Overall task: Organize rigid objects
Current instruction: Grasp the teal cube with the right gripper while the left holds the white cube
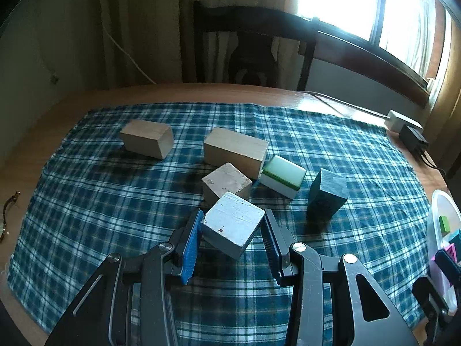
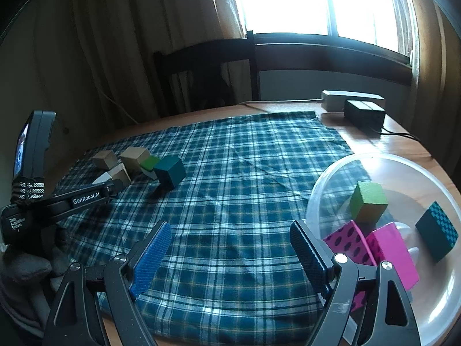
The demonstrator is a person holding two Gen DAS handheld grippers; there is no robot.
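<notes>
Left tool point(image 1: 232, 230) pinches a white block point(image 1: 232, 223) between its blue pads, block tilted, one corner toward the camera, held just above the plaid cloth point(image 1: 115, 201). Right behind it sits a pale wooden cube point(image 1: 226, 183); whether the two touch cannot be told. Further back, a long wooden block point(image 1: 234, 151), with a green-and-white block point(image 1: 282, 176) just beside its right end. A dark teal block point(image 1: 327, 194) stands upright to the right of these, apart. A second wooden block point(image 1: 147, 138) lies alone at the far left of the cloth.

Right tool point(image 2: 230, 255) spread wide, nothing between the pads, hovering over bare cloth next to a clear plastic bowl point(image 2: 331, 178) on the counter point(image 2: 403, 147). Bowl holds a green cube point(image 2: 368, 201), a pink dotted block point(image 2: 350, 243), a plain pink block point(image 2: 393, 252) and a teal checkered block point(image 2: 436, 232).
</notes>
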